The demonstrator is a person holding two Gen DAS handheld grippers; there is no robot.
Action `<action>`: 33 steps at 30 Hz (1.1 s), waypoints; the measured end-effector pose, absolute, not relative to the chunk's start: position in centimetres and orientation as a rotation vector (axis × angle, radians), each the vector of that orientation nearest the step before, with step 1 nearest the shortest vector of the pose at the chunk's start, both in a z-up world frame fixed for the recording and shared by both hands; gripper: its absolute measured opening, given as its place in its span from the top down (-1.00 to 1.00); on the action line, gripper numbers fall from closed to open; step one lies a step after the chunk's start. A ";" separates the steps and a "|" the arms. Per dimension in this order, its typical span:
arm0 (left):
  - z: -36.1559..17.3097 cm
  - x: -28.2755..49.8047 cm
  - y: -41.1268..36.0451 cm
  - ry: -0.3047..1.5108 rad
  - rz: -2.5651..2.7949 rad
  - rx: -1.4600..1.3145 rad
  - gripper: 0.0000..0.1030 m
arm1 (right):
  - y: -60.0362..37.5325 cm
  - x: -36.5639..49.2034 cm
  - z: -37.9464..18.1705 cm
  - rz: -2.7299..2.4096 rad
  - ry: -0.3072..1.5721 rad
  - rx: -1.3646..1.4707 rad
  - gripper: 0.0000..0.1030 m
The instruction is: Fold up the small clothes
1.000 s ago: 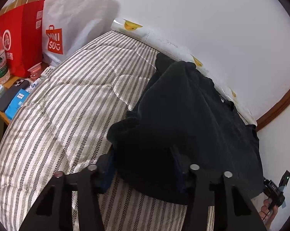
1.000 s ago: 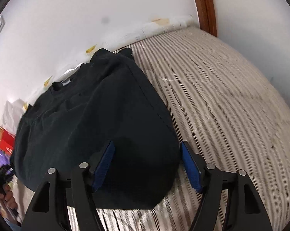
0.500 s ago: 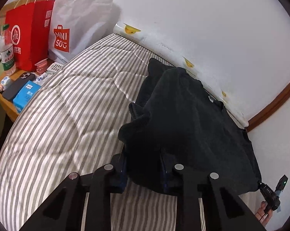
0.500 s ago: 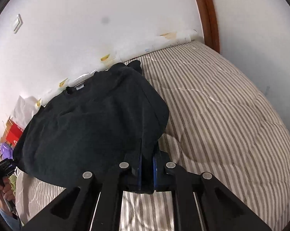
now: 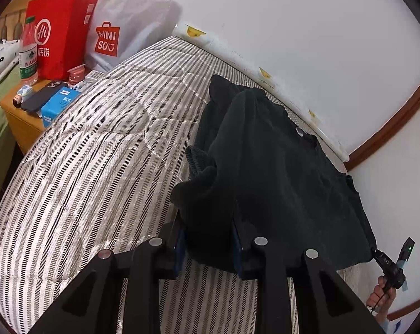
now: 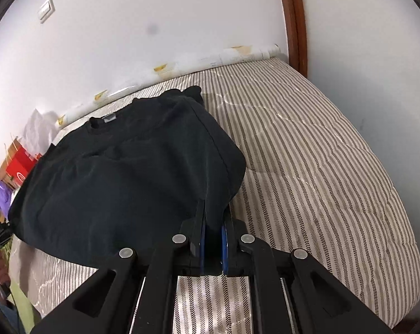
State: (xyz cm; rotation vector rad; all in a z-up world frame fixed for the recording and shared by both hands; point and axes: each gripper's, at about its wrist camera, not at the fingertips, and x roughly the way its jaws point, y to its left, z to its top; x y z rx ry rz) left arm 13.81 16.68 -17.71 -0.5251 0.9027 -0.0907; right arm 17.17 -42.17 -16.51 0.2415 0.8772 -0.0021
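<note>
While both tongs (image 5: pixel 208 243) (image 6: pixel 213 243) pinch it, the black shirt (image 6: pixel 120 183) bunches softly.

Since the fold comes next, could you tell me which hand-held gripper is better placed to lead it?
Probably the right hand-held gripper: its jaws pinch the black top tightly at the hem corner, whereas the left holds a bulkier bunch.

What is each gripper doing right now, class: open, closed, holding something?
Left gripper: jaws closed on the near hem of the black shirt.
Right gripper: jaws closed on the shirt's near hem at the other corner.
</note>
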 end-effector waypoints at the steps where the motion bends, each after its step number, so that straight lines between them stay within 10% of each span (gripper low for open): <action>1: -17.6 13.9 16.7 0.908 -0.087 -0.527 0.42 | -42.1 17.4 -16.4 -0.010 0.877 0.237 0.79; 5: -17.0 14.2 17.0 0.937 -0.069 -0.492 0.05 | -41.8 17.6 -15.4 -0.035 0.863 0.224 0.57; 12: -15.5 14.8 16.8 0.914 -0.038 -0.396 -0.03 | -40.7 18.8 -11.8 -0.042 0.754 0.184 0.12; 33: -13.3 32.4 7.0 0.858 -0.118 -0.033 -0.13 | -35.2 35.0 -15.4 -0.035 0.906 -0.038 -0.05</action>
